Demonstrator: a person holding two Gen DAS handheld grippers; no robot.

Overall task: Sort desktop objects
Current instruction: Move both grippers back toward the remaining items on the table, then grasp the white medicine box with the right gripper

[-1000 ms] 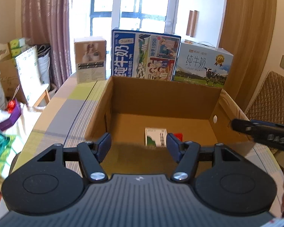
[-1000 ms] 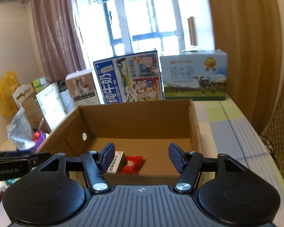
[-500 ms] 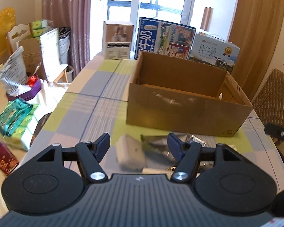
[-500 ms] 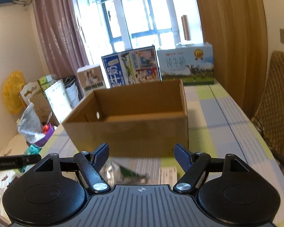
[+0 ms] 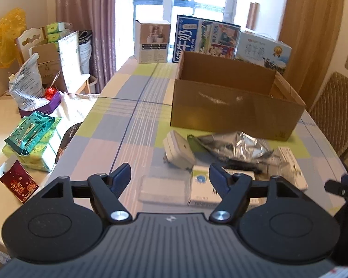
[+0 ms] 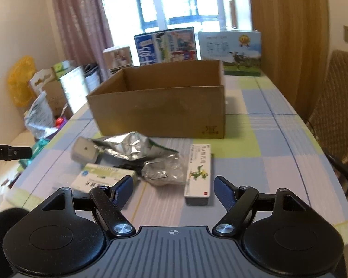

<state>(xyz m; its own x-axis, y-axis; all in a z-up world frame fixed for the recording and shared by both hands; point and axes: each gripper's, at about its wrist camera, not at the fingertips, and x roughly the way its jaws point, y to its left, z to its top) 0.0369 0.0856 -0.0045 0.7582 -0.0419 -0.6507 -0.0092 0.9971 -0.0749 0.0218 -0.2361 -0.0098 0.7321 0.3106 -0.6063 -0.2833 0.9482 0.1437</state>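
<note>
Now both grippers hover over the clutter.
Left gripper (image 5: 169,177) and right gripper (image 6: 173,187) spread their fingers wide and empty, ready to take boxes (image 6: 198,173) for the carton (image 6: 160,106).

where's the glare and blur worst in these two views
Left wrist view: the window is blown out white, the straight table edge bows from fisheye, and the flat white box between the gripper fingers is smeared. Right wrist view: the window also glares, the milk cartons are soft, and the foil bag shows bright highlights.
</note>
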